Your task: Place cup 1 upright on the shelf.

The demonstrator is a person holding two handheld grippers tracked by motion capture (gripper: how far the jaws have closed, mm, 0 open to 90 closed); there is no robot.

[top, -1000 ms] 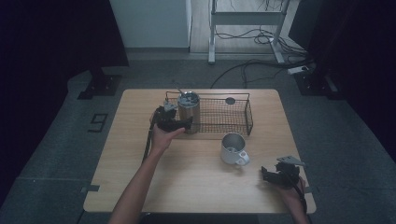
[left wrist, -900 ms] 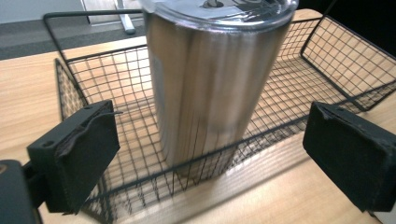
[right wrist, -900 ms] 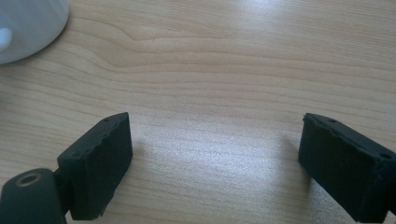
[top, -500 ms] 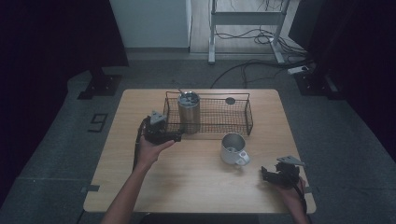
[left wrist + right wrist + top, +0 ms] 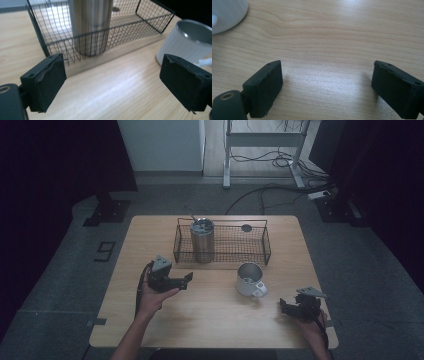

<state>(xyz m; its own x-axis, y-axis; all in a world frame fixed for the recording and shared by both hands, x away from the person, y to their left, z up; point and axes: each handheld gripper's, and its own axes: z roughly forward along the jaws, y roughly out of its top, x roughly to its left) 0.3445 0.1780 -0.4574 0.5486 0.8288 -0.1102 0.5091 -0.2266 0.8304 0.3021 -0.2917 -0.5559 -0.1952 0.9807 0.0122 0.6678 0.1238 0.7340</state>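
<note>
A steel tumbler (image 5: 202,240) stands upright in the left end of a black wire basket (image 5: 267,245) at the table's far middle. A white mug (image 5: 250,279) stands on the wood in front of the basket. My left gripper (image 5: 186,280) hovers left of the mug and short of the basket, pointing at the tumbler (image 5: 91,25). Its jaws have just been closing, they stand apart and nothing is between them. The left gripper (image 5: 112,92) sees the basket (image 5: 155,22) and mug (image 5: 182,42) ahead. My right gripper (image 5: 283,305) rests open near the front right corner over bare wood (image 5: 327,87), with the mug (image 5: 227,15) ahead of it.
A small dark round thing (image 5: 246,227) lies at the basket's far side. The wooden table (image 5: 210,320) has bare wood in front of the mug and between the two hands. Dark floor, cables and desk legs lie beyond the far edge.
My left gripper has drawn back from the tumbler toward the left front of the table, its jaws narrower. The tumbler stays upright in the basket. The right hand has kept still.
</note>
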